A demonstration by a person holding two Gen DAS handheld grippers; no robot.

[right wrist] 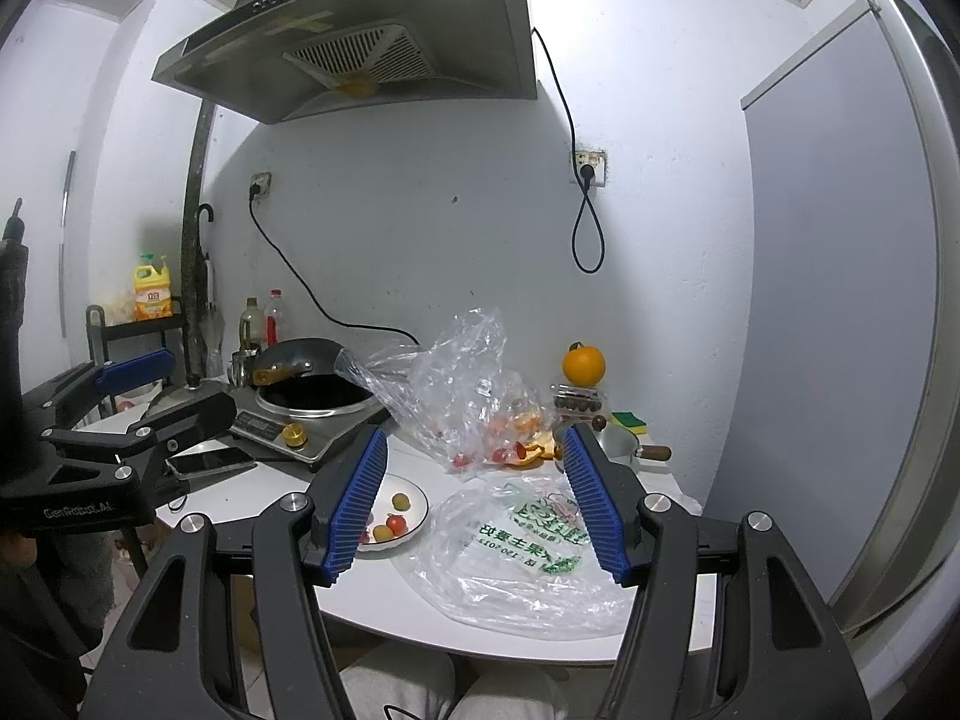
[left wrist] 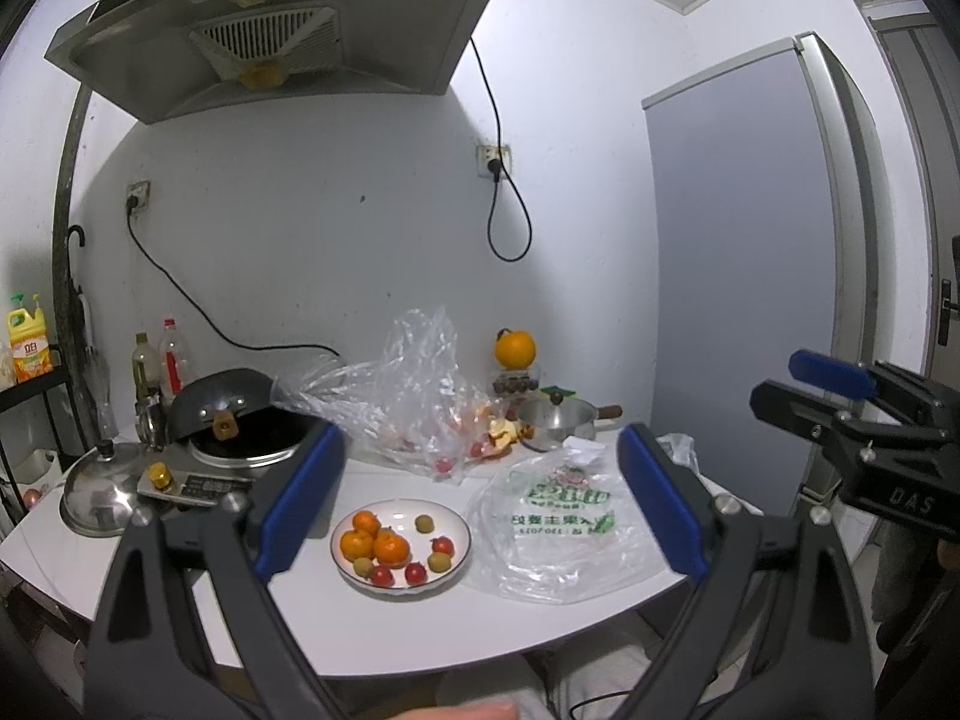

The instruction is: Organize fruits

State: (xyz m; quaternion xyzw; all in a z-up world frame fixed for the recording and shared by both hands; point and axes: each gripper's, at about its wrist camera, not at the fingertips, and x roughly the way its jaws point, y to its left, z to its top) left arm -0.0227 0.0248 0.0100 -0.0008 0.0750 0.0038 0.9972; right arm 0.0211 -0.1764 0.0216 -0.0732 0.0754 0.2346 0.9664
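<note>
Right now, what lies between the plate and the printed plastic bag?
Nothing: a narrow strip of bare table separates the plate from the bag, clearest in the left wrist view.

A white plate (left wrist: 401, 585) with a thin dark rim stands near the front edge of the white tabletop (left wrist: 360, 630). On it lie three mandarins (left wrist: 375, 540) bunched at the left, some small red tomatoes (left wrist: 415, 572) and a few small greenish fruits (left wrist: 425, 522). Behind it, a crumpled clear bag (left wrist: 420, 396) holds more small red fruits. A large orange (left wrist: 515, 349) sits on a box near the wall.
</note>
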